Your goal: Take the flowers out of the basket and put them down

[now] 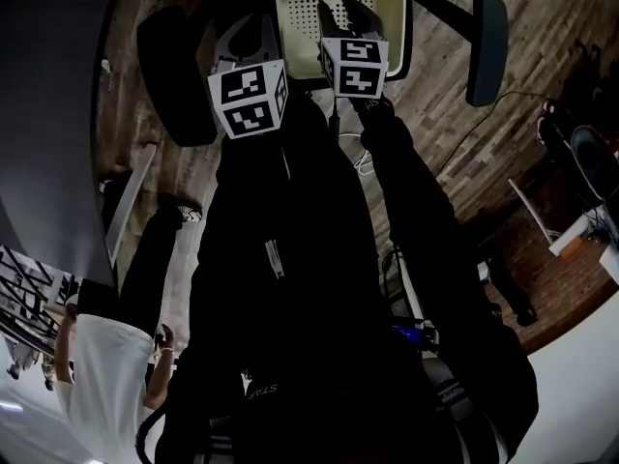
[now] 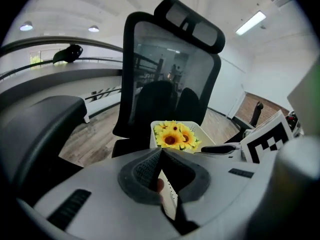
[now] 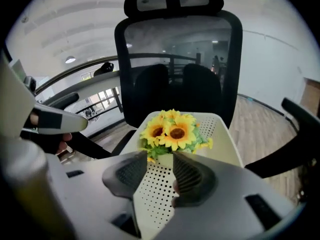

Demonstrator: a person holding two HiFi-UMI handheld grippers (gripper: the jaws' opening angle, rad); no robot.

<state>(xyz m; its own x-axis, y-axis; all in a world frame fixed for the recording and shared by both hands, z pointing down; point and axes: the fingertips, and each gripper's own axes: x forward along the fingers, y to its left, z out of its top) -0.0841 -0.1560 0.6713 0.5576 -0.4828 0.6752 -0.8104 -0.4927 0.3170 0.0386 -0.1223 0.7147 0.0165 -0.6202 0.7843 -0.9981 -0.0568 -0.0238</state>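
On the seat of an office chair (image 1: 486,46), the flowers (image 3: 172,131), a bunch of yellow sunflowers, are being carried at the far end of a white perforated basket (image 1: 300,22). The left gripper (image 2: 161,151) is being held clenched, seemingly on the basket's near wall, a strip of which is showing between its jaws. The right gripper (image 3: 161,159) is being held released, jaws apart over the perforated wall, just short of the blooms and touching nothing. By the look of it, the reach is being made: the jaws are best being brought down to the stems beneath the heads, so no petals are being crushed, while the basket is being steadied. The stems are being hidden by leaves, the bunch is being cut off at the head view's top edge, and the left pads' true bite is being left uncertain.
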